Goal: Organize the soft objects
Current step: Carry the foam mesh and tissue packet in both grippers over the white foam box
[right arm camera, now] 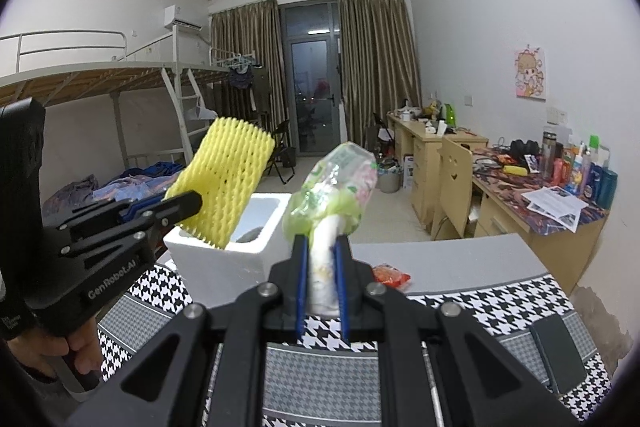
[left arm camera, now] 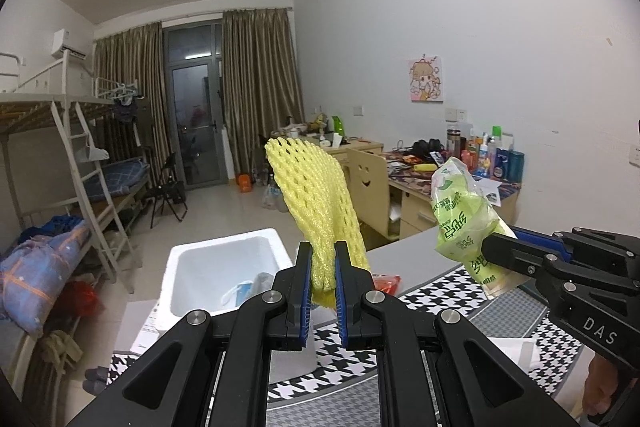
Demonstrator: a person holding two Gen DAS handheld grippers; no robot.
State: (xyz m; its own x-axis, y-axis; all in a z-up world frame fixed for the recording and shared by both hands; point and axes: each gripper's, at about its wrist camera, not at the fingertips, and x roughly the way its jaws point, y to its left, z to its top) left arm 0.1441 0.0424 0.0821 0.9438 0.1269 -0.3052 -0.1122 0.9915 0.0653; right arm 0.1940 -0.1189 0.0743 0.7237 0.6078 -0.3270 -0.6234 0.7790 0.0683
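Foam net (left arm camera: 316, 203) upright, long axis vertical, pinched by left claw (left arm camera: 323, 267); right claw (right arm camera: 323, 259) grips upright tissue pack (right arm camera: 334, 187).

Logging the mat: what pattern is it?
Black-and-white houndstooth mat, with grey panels; right wrist view shows it best.

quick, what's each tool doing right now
Left tool: closed on the yellow foam mesh fruit sleeve.
Right tool: closed on the green plastic tissue pack.
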